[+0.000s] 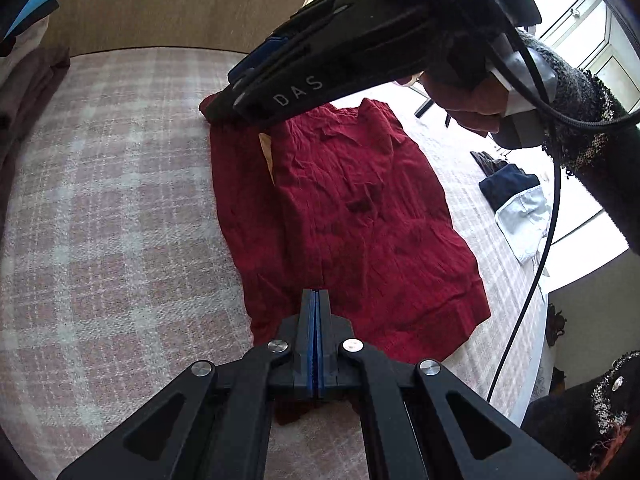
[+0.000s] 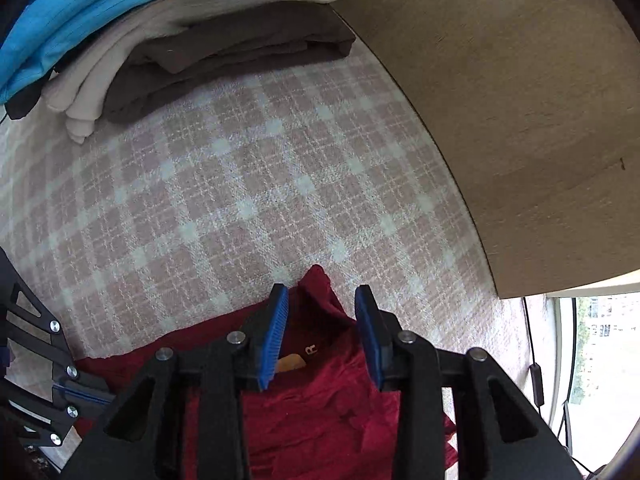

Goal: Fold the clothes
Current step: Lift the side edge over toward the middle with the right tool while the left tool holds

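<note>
A dark red garment (image 1: 344, 216) lies partly folded on a pink plaid bedspread (image 1: 120, 200). My left gripper (image 1: 316, 300) is shut with its blue pads together at the garment's near hem; whether cloth is pinched between them I cannot tell. My right gripper (image 2: 322, 300) is open above the garment's collar end (image 2: 320, 360), where a tan label (image 2: 292, 362) shows. The right gripper also shows in the left wrist view (image 1: 256, 80), held by a hand over the far end of the garment. The left gripper shows at the left edge of the right wrist view (image 2: 80, 394).
A stack of folded clothes (image 2: 160, 40), blue, cream and brown, sits at the bed's far corner. A wooden headboard (image 2: 520, 120) borders the bed. Navy and light blue clothes (image 1: 516, 204) lie near the right bed edge. A black cable (image 1: 532, 276) hangs at the right.
</note>
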